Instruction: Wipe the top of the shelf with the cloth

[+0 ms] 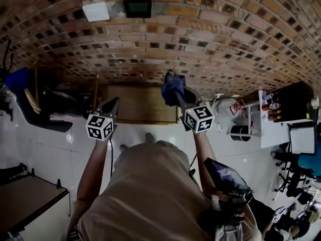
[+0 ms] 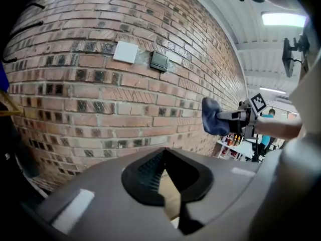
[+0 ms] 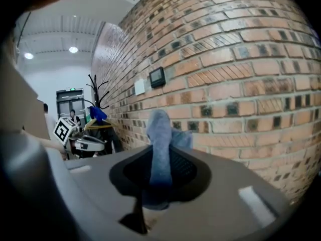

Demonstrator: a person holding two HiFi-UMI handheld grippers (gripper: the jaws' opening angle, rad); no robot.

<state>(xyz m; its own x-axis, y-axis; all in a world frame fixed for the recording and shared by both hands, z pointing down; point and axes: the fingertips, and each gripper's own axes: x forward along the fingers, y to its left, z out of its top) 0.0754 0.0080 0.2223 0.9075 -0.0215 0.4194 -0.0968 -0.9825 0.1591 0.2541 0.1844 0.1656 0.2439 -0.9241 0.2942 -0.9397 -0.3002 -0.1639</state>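
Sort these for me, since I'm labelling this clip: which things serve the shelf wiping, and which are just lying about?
For the job: blue cloth, clamped in the right gripper; wooden shelf top. The left gripper is open and empty.

Just lying about: white rack of bottles; white wall plate; dark wall panel.

Blue cloth (image 1: 172,84) in right claw (image 1: 176,95)
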